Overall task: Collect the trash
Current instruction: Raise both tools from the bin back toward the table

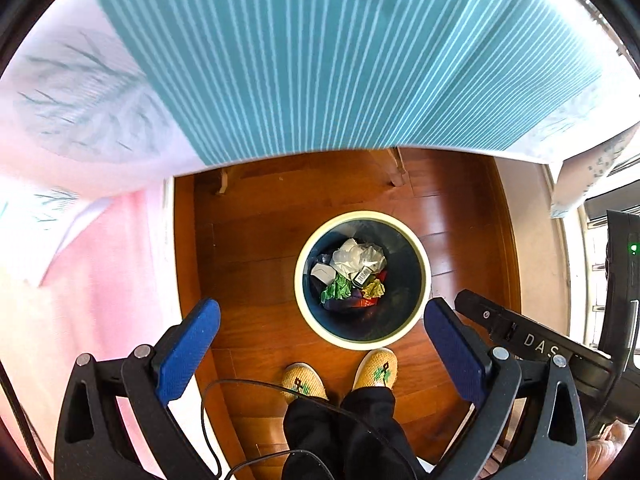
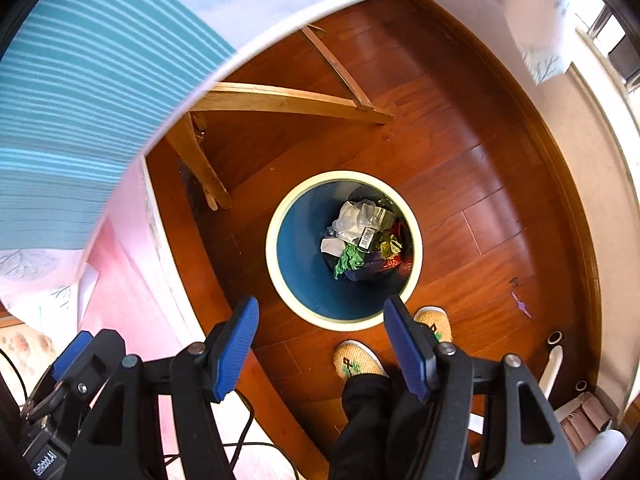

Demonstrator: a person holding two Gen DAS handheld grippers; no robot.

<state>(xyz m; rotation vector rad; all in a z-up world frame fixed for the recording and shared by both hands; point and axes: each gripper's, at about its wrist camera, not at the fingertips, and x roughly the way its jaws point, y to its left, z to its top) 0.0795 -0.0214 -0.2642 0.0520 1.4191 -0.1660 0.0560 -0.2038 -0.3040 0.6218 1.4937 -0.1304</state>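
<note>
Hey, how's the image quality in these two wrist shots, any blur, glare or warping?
Left wrist view: the teal striped cloth is motion-smeared, the round white-rimmed blue trash bin stays sharp. Right wrist view: fisheye bends the glossy reddish wood floor into arcs, with soft sheen on the boards and blown-out daylight at the right edge.

striped cloth point(image 1: 340, 60) blurred, person's legs point(image 1: 344, 432) cut off at bottom edge, bin point(image 1: 420, 248) btm hidden under trash point(image 1: 352, 268)

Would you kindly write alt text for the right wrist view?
A round waste bin with a cream rim and blue inside stands on a wooden floor, holding crumpled trash. The open, empty right claw hangs above it, beside the person's knitted slippers.
</note>
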